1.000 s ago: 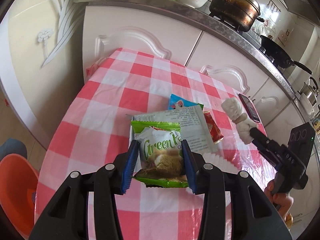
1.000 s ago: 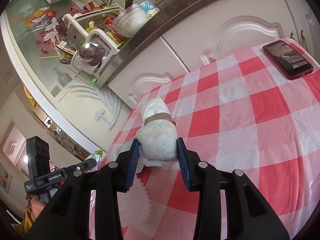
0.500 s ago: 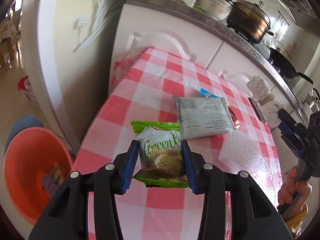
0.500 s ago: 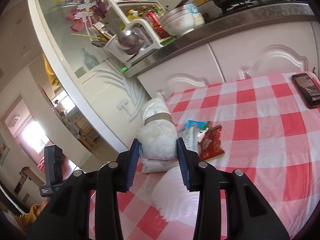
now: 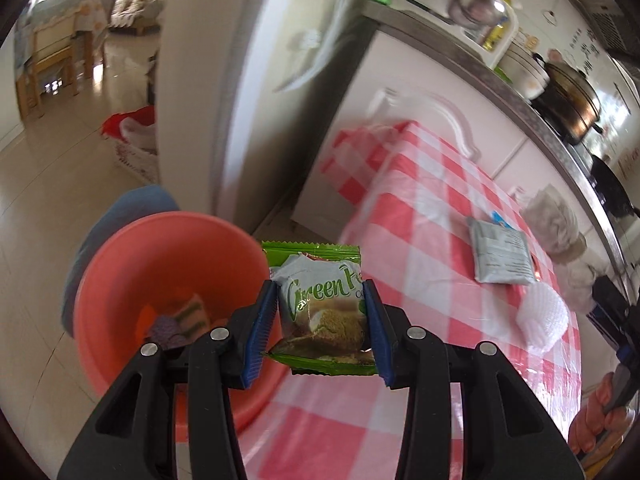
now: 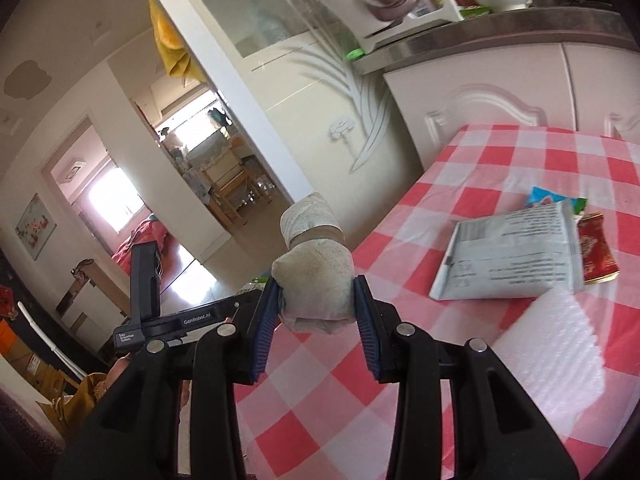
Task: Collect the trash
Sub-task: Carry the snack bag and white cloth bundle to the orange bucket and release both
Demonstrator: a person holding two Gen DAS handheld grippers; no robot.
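My left gripper is shut on a green snack wrapper, held at the left edge of the red-checked table, beside an orange basin on the floor with some trash inside. My right gripper is shut on a crumpled white wad of paper, held above the table's left part. On the table lie a grey packet, a red wrapper, a blue wrapper and a white foam net. The left gripper's body shows at the left of the right wrist view.
White cabinets and a steel counter with a pot and a dish rack run behind the table. A glass door panel stands left of the table; a doorway opens beyond it. A person's hand holds the right gripper at lower right.
Both grippers swung left with their loads. The left one went from over the table to its left edge beside the orange basin; the right one rose and turned toward the doorway.
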